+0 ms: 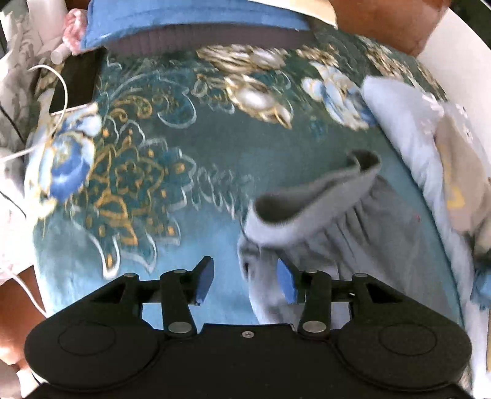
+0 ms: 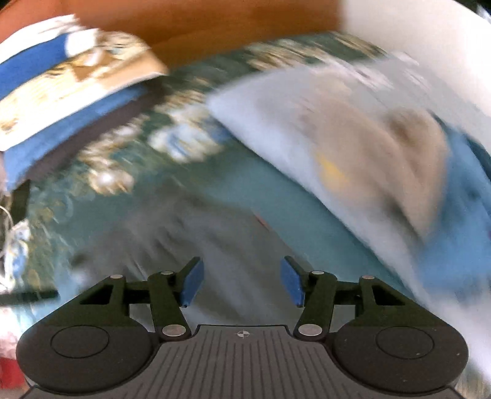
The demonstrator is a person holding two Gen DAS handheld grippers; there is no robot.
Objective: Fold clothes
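Claws [image 1: 245, 280] [image 2: 242, 280] agape over grey garment [image 1: 337, 221]

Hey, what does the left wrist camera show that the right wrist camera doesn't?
Only the left wrist view shows, sharply, the grey garment's gathered waistband curled up just ahead of the open left gripper, plus a white cable and a dark flat object at far left. Only the right wrist view shows the open right gripper; it is heavily blurred, and the garment is just a grey smear there. Both share the teal floral bedspread, the light pillow on the right and the blue bedding at the top.
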